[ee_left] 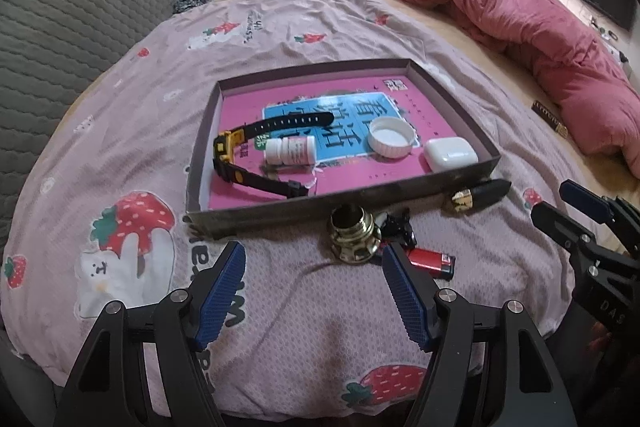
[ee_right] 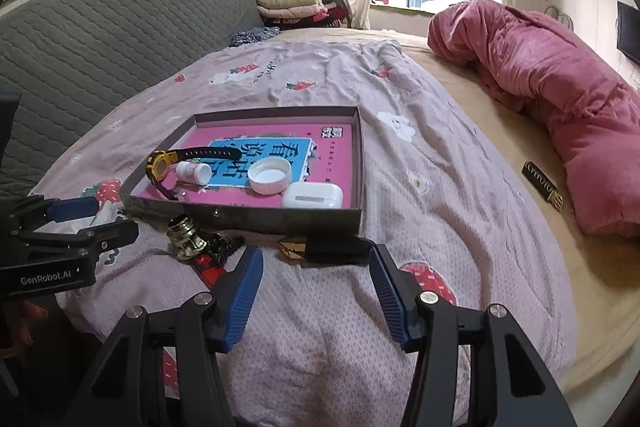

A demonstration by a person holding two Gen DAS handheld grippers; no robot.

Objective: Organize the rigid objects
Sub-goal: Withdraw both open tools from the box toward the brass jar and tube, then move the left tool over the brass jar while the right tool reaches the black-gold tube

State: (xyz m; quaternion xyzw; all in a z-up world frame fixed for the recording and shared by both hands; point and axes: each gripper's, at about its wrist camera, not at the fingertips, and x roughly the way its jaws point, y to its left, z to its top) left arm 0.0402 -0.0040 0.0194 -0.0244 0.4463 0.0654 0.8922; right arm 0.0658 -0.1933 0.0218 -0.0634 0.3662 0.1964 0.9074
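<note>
Hovering over loose items short of tray (ee_left: 360,199). Left gripper (ee_left: 314,291) wide open, empty, lined up on brass fitting (ee_left: 354,237); right gripper (ee_right: 316,291) half open, empty, lined up on black-gold tube (ee_right: 324,249). Step: reaching for pickup, nothing grasped yet. Next move, likely: close on fitting, lift over near wall, set down in free pink floor. Clutter: black clip (ee_left: 396,225) and red lighter (ee_left: 432,261) touching fitting, may snag. Tray already holds watch (ee_left: 236,151), pill bottle (ee_left: 290,151), white cap (ee_left: 390,137), earbud case (ee_left: 450,155).
</note>
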